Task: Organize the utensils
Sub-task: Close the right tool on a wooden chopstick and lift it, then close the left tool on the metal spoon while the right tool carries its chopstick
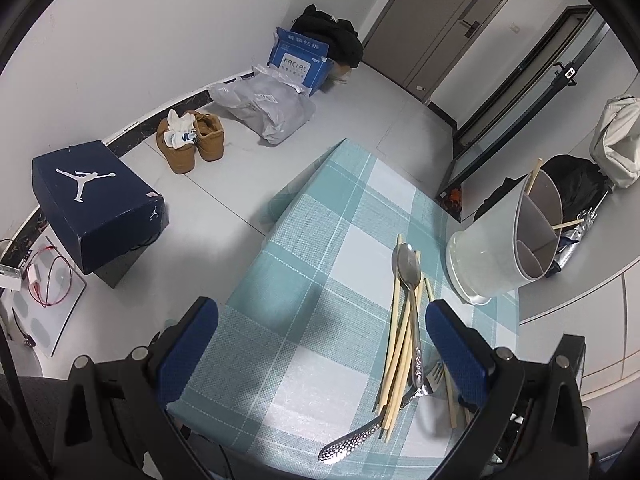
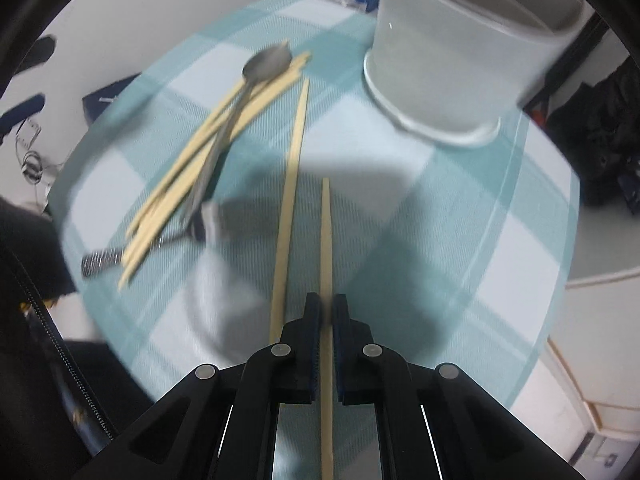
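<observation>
Only the right wrist view shows the right gripper (image 2: 326, 309) clenched on one chopstick (image 2: 326, 240), above the checked tablecloth (image 2: 460, 240). The left gripper (image 1: 320, 332) hangs released over piled chopsticks (image 1: 396, 360) and a spoon (image 1: 408, 272); the holder (image 1: 492, 256) stands at the cloth's right edge.

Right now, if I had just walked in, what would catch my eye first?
Probably the right gripper pinching one pale wooden chopstick, close to the camera. Behind it a loose pile of wooden chopsticks and a shiny metal spoon lies on the teal checked tablecloth. The white divided utensil holder stands at the table's far right.
</observation>
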The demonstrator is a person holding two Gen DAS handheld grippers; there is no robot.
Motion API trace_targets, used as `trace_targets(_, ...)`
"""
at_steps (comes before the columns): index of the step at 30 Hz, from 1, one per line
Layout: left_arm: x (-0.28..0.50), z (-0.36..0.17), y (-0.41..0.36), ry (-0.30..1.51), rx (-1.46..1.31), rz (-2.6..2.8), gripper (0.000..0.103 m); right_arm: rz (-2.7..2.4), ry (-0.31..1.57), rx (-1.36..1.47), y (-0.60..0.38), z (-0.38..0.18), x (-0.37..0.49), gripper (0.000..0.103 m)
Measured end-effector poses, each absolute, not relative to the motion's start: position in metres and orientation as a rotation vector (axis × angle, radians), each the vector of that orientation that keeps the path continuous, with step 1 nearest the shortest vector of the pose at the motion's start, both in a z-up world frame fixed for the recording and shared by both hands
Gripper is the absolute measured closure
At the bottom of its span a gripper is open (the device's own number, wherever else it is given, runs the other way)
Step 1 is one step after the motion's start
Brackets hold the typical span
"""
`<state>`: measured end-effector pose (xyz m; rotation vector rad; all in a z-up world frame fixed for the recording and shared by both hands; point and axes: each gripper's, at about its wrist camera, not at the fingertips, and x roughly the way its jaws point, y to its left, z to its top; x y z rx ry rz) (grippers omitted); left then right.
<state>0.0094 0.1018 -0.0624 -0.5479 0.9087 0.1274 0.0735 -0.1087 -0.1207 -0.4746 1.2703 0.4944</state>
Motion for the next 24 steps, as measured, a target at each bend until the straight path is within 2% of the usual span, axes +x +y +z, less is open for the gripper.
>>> trace_targets(2, 0.011, -0.063, 0.1, 0.914, -0.549, 0.125, 0.001, 0.504, 1.282, -0.476, -0.111, -0.12, 0.072, 0.095)
trace_targets(4, 0.011, -0.064, 0.099, 0.919, -0.539, 0.129, 0.001, 0.525, 1.273, -0.471, -0.108, -0.118, 0.072, 0.089)
trace_targets(6, 0.011, -0.066, 0.098, 0.922, -0.529, 0.134, 0.001, 0.525, 1.251, -0.471, -0.103, -0.118, 0.076, 0.078)
trace_targets(10, 0.011, -0.069, 0.096, 0.925, -0.492, 0.157, 0.001, 0.508, 1.193, -0.438, -0.096, -0.115, 0.09, 0.074)
trace_targets(14, 0.015, -0.073, 0.094, 0.945, -0.473, 0.168, 0.001, 0.508, 1.163, -0.416, -0.09, -0.114, 0.098, 0.076)
trace_targets(16, 0.019, -0.075, 0.092, 0.959, -0.467, 0.174, 0.001, 0.523, 1.152, -0.397, -0.091, -0.112, 0.1, 0.08)
trace_targets(18, 0.023, -0.077, 0.09, 0.971, -0.471, 0.17, 0.001, 0.537, 1.137, -0.401, -0.091, -0.111, 0.1, 0.099)
trace_targets(21, 0.03, -0.078, 0.083, 0.983, -0.447, 0.172, 0.001, 0.557, 1.134, -0.391, -0.094, -0.109, 0.103, 0.1)
trace_targets(24, 0.038, -0.079, 0.073, 0.972, -0.402, 0.159, 0.001, 0.58, 1.113, -0.268, -0.115, -0.102, 0.113, 0.1)
